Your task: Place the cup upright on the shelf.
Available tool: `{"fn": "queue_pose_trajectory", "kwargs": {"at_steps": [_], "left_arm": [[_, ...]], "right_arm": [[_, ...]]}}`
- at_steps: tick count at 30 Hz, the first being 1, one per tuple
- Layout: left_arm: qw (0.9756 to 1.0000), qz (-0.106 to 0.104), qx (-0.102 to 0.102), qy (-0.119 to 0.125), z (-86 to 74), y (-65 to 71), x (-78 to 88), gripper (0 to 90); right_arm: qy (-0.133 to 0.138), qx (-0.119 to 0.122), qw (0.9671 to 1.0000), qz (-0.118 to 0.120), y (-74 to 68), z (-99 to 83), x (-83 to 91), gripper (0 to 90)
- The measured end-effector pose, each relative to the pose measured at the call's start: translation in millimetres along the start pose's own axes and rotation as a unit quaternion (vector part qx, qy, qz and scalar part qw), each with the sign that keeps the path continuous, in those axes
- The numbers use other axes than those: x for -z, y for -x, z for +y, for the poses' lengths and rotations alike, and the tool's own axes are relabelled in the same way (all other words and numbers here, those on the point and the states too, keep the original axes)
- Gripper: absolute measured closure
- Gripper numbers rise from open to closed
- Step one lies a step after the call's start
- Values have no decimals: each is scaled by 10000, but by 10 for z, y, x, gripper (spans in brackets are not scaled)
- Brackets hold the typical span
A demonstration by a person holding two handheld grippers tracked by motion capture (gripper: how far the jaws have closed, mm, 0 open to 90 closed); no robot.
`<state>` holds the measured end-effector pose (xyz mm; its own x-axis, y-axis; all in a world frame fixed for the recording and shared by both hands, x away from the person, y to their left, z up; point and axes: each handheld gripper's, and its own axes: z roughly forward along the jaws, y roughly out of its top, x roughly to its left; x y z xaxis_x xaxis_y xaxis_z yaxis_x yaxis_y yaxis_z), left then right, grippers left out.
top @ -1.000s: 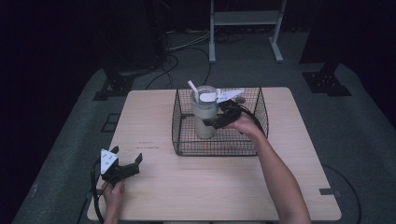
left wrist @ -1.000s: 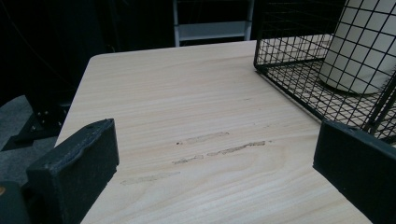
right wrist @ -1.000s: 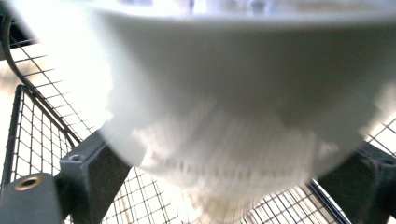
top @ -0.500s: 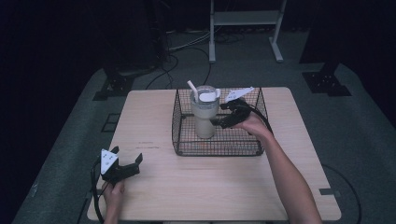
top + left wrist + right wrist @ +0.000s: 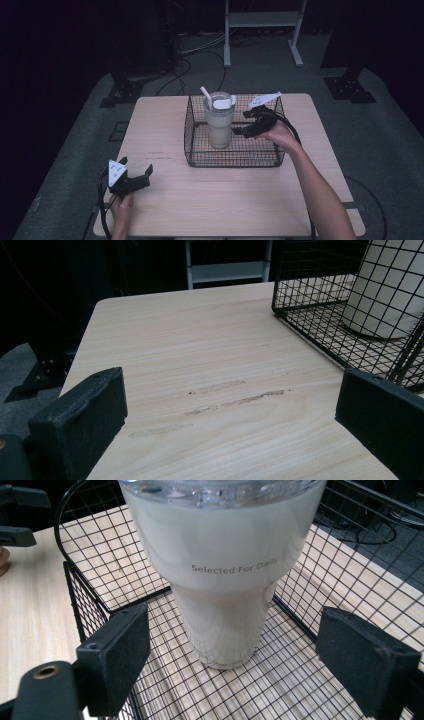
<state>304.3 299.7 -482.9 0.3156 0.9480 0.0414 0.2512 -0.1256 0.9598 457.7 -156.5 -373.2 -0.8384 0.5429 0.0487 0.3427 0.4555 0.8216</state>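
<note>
R gripper (image 5: 235,655): jaws wide apart, nothing between the pads, no contact w/ anything. Straight ahead of them, inside the wire basket (image 5: 95,610), stands the tumbler (image 5: 220,580) – cream-white, clear lid, printed text on its side. It's upright, long axis vertical, so the jaws face its side wall, roughly level w/ the lower half. Gap looks wider than the narrow base; judging by that, a straight push fwd would bring the pads either side of it.

High view: R gripper (image 5: 252,122) sits over the basket's right part, just beside the tumbler (image 5: 219,120) but apart from it; straw (image 5: 205,93) sticks out of the lid on the far-left side. Basket (image 5: 232,159) is on the table's (image 5: 225,200) far half, centre.

L gripper (image 5: 131,181) is well apart, near the table's front-left corner; jaws also open, empty, resting low over bare wood. In the left gripper view the basket (image 5: 320,315) lies ahead-right. R hand is clearly the nearer one.
</note>
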Motion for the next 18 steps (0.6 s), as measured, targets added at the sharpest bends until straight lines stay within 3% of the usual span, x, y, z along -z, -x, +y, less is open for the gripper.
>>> {"fn": "queue_pose_trajectory", "kwargs": {"at_steps": [18], "left_arm": [[10000,8,8,7,0,0,-3,0]], "right_arm": [[18,28,9999,-135,-57,63,329,136]]}}
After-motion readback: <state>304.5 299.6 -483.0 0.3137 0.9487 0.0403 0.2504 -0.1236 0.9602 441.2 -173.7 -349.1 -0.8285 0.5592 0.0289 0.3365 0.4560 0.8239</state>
